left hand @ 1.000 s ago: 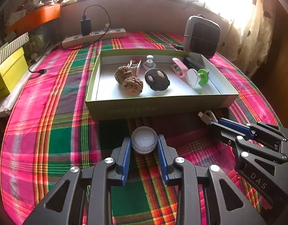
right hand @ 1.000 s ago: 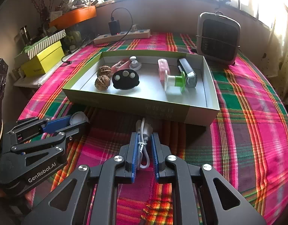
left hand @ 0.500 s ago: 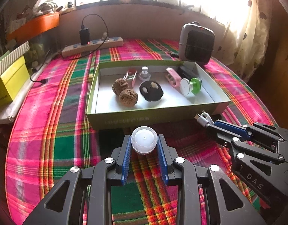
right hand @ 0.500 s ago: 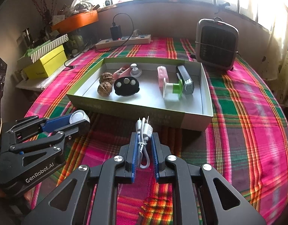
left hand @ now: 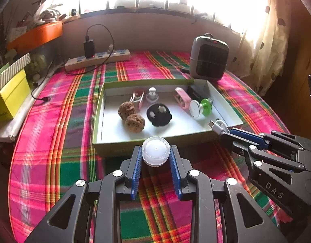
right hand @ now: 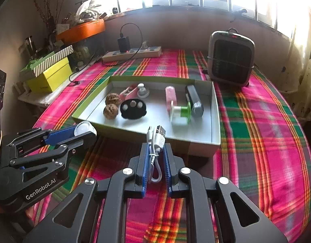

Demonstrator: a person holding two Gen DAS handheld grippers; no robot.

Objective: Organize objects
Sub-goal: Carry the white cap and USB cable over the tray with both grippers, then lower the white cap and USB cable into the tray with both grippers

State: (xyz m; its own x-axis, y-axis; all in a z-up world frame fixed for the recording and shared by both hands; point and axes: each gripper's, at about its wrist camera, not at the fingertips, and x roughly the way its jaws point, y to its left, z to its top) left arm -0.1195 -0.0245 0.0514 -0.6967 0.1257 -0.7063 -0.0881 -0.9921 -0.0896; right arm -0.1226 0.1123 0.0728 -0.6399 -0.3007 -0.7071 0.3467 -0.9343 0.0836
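Left gripper [left hand: 155, 158] clamped on a small clear round jar [left hand: 155, 150] with a white lid, held above the plaid cloth [left hand: 54, 151], just short of the near wall of the shallow green box [left hand: 98, 109]. Right gripper [right hand: 156, 156] pinched shut on a coiled white USB cable [right hand: 155, 139], plugs poking forward over the box's near rim. In the left view that cable's end sits at the box's near right corner. Box floor: near strip along the front wall is bare, also the near left corner; far half is crowded. Contents, left to right: two walnuts [right hand: 111, 106] side by side, a black oval piece [right hand: 133, 108] with three round metal studs, a pink clip [right hand: 129, 92] and a small white knob [right hand: 142, 91] at the back wall, a pink bar [right hand: 170, 96], a white-and-green spool [right hand: 180, 111] lying on its side, a dark grey block [right hand: 193, 100] near the right wall. Writing: "GenRobot.AI" on the left gripper body in the right view; "DAS" on the right gripper body in the left view. Beyond the box: grey fan heater [right hand: 230, 60] close to its far right corner, power strip [right hand: 133, 53] with a black charger plugged in, a yellow box [right hand: 52, 77] under a striped one off the table's left edge, print on it too small to read. Open cloth to the right of the box.
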